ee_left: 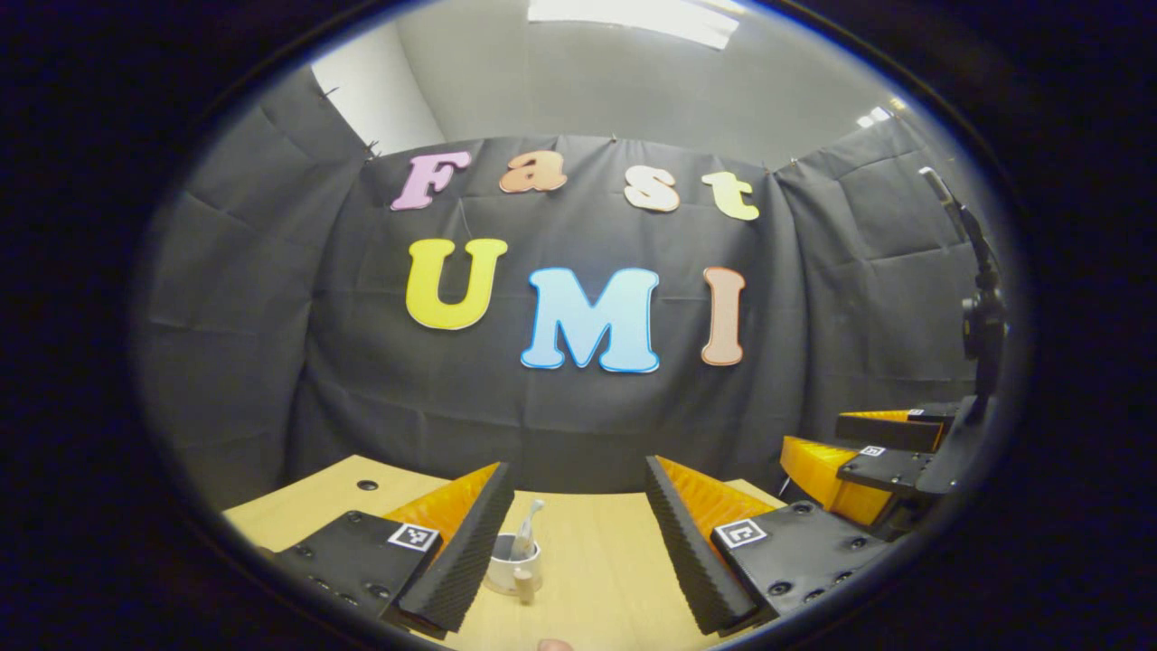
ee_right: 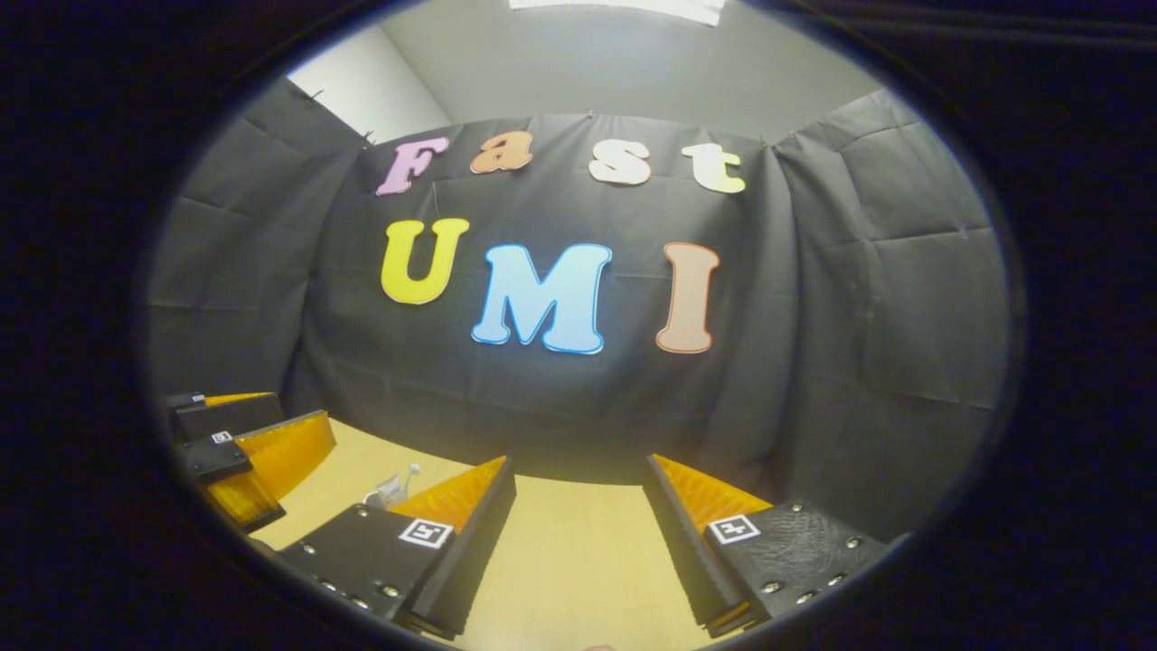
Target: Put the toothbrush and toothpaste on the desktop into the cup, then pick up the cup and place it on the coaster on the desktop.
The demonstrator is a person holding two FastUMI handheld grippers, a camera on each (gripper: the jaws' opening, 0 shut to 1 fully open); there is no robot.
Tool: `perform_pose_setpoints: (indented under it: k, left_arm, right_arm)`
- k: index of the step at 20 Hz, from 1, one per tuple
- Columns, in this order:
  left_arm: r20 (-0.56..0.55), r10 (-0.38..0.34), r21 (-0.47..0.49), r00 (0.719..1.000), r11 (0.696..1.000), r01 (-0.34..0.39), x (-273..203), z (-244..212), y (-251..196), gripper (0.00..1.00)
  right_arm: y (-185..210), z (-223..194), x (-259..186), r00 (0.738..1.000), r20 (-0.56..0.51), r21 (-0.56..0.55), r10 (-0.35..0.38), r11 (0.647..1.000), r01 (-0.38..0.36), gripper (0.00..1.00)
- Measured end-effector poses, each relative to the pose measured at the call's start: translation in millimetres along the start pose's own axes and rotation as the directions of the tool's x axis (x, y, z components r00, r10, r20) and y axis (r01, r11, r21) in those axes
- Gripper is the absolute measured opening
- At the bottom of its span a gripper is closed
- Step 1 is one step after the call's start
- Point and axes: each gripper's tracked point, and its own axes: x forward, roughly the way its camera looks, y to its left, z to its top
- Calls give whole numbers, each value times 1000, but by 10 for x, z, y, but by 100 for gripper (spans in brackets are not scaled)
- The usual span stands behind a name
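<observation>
In the left gripper view, the left tongs (ee_left: 578, 551) are seen spread wide, with nothing held between the two ribbed black pads (ee_left: 470, 551). Orange finger backs and black plates with square markers are shown behind each pad. The tongs are held above the wooden bench (ee_left: 597, 561).

Between the spread fingers, nearer the left pad, a white cup (ee_left: 512, 571) is seen standing upright on the bench. A white toothbrush (ee_left: 527, 533) is seen rising out of the cup, leaning to the right. A second pale item (ee_left: 523, 585) is seen at the cup's near rim — whether it is the toothpaste cannot be told at this size. Part of the cup's left side is hidden by the left pad. Whether a coaster lies under the cup cannot be told.

At the right edge of the same view, the right tongs (ee_left: 881, 452) are seen from the side, well apart from the cup, with a black mount (ee_left: 981, 316) rising above them.

In the right gripper view, the right tongs (ee_right: 578, 551) are likewise seen spread wide, with only bare bench (ee_right: 569, 561) between the pads. The left tongs (ee_right: 239, 443) are seen at the left edge. Beside them — just past the right tongs' own left finger — the toothbrush (ee_right: 398, 484) is seen poking up; the cup beneath it is mostly hidden.
</observation>
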Motion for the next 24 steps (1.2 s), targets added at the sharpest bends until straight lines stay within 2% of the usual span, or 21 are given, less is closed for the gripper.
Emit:
perform_pose_setpoints:
  k: [5, 10, 15, 24]
  left_arm:
    - [-4, 21, 8, 1000, 1000, -21, 27, 8, 67, 96]
    - [-14, 18, 18, 1000, 1000, -18, 63, -4, 196, 96]
    - [-26, -4, 30, 1000, 1000, 5, 156, -26, 303, 96]
    - [-48, -44, 41, 998, 998, 46, 276, -95, 388, 95]
  right_arm:
    - [30, 7, -15, 1000, -2, -4, 22, 1000, -22, 87]
    - [110, 98, 17, 1000, 13, -2, -2, 1000, 3, 87]
    - [302, 94, 65, 1000, 10, -5, 18, 1000, -18, 87]
    - [367, 97, 142, 1000, 1, 6, -23, 1000, 23, 87]
